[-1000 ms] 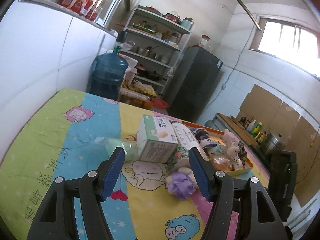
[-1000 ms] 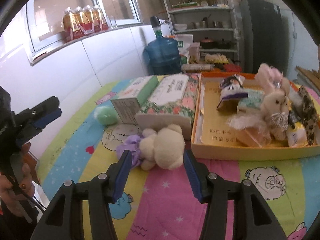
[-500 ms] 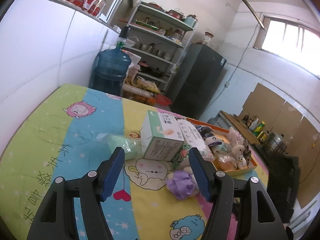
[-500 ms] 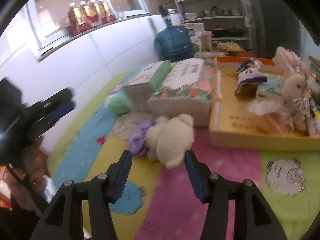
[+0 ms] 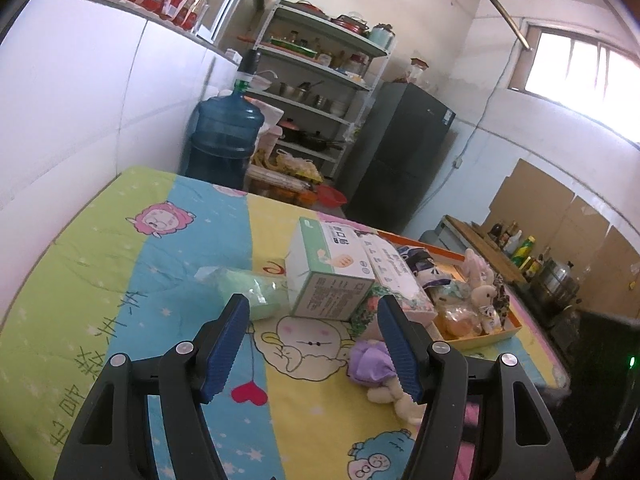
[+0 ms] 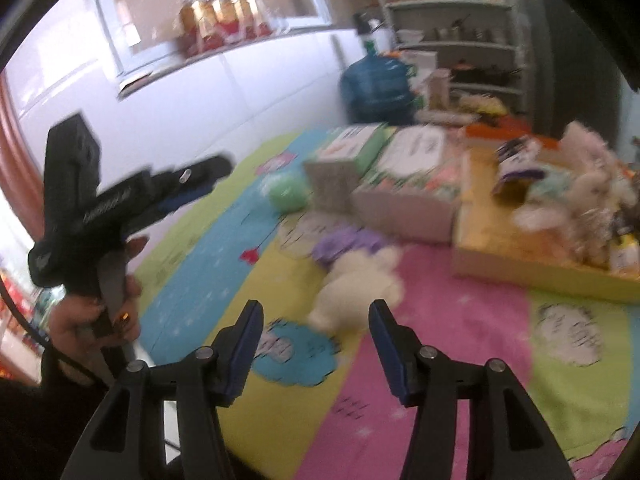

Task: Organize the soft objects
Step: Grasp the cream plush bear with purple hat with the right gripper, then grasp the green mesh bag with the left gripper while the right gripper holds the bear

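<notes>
Left wrist view: your left gripper [image 5: 313,320] hovered above the cartoon-print cloth [image 5: 120,280], jaws spread and empty. The green-and-white box [image 5: 330,274] served as landmark: a pale green soft bundle [image 5: 250,292] lay just left of it, and the cream bear in purple [image 5: 374,362] lay in front of it to the right, partly behind your right finger [image 5: 400,350]. Only this view showed the bear's purple garment sharply.

Right wrist view (blurred): your right gripper [image 6: 316,344] was held level, jaws spread, nothing between them. The bear [image 6: 356,284] lay just beyond the fingertips, in front of the box [image 6: 344,168]. Only here appeared your left hand [image 6: 94,312] gripping its tool, and the orange tray [image 6: 532,268] of soft toys right of the box.
</notes>
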A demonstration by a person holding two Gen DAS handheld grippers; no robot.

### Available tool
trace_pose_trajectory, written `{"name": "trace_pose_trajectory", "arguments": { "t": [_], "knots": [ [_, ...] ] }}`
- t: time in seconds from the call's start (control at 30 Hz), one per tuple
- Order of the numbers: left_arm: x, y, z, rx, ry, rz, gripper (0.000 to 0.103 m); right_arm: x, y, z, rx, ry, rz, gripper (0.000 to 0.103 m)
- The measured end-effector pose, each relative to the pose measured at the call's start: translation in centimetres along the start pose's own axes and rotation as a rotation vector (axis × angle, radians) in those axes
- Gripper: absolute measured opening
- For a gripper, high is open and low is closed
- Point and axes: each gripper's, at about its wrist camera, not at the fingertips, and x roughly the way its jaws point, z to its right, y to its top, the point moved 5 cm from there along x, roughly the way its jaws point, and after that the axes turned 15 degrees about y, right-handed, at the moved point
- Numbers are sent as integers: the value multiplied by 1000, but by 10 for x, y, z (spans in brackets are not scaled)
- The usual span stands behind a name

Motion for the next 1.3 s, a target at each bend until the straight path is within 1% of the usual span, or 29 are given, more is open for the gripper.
{"name": "trace_pose_trajectory", "arguments": {
  "t": [0.07,0.23,0.3,0.33,0.4,0.47,0.5,0.57,0.63,0.67,0.73,0.87,0.97,1.1,1.17,1.23,1.3],
  "knots": [
    [2,1,0,11,-2,1,68,2,8,14,16,-44,0,56],
    [5,6,2,80,-13,18,68,23,19,29,13,-43,-47,56],
    [7,9,0,104,-41,17,68,32,21,31,1,-43,-68,56],
    [8,11,0,121,-67,12,68,37,22,32,-3,-44,-79,56],
    [12,15,0,175,-112,2,68,45,24,34,-10,-52,-99,56],
    [16,17,0,230,-138,-2,69,51,22,34,-17,-60,-118,56],
    [19,18,-1,267,-150,-8,71,54,22,34,-22,-62,-128,56],
    [26,20,-3,330,-151,-25,73,58,19,34,-33,-72,-143,56],
    [36,19,-4,385,-161,-51,74,63,14,33,-31,-62,-164,56],
    [39,18,-4,397,-164,-61,74,66,11,33,-26,-58,-172,55],
    [50,17,-5,427,-157,-80,74,68,9,31,-48,-79,-164,48],
    [68,18,-5,511,-146,-92,74,68,6,30,-31,-89,-138,47],
    [81,22,-4,594,-219,-126,74,67,4,29,-37,-95,-132,47],
    [89,21,-1,733,-299,-132,74,67,5,29,-31,-92,-126,47],
    [97,18,0,797,-317,-133,74,67,6,30,-23,-87,-122,47],
    [105,13,1,850,-318,-139,74,66,6,31,-19,-82,-119,47],
    [112,10,3,870,-324,-149,74,66,6,31,-16,-79,-118,47]
  ]
}}
